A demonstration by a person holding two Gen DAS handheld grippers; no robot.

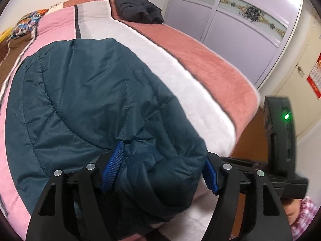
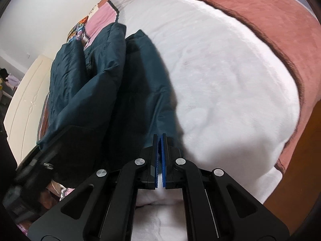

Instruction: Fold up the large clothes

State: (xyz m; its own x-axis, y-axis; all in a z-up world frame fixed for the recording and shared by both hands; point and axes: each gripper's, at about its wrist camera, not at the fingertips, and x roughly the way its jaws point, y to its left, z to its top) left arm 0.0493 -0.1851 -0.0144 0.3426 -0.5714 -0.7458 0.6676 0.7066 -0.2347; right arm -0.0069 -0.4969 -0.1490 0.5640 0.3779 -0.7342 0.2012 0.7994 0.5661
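Observation:
A dark teal padded jacket (image 1: 84, 104) lies on the bed, folded into a bundle. My left gripper (image 1: 160, 160) has its jaws wide apart with a thick bunched fold of the jacket between the blue pads (image 1: 113, 166). In the right wrist view the jacket (image 2: 112, 84) lies to the left, its folded layers stacked. My right gripper (image 2: 160, 150) has its blue pads nearly together at the jacket's near edge; a thin bit of dark fabric seems pinched at the tips, but this is unclear.
The bed carries a blanket (image 1: 180, 76) with pink, white and rust stripes. A folded black jacket (image 1: 138, 6) lies at the far end. A lilac wardrobe (image 1: 230, 24) stands right of the bed. The other gripper's body (image 1: 280, 136) shows at right.

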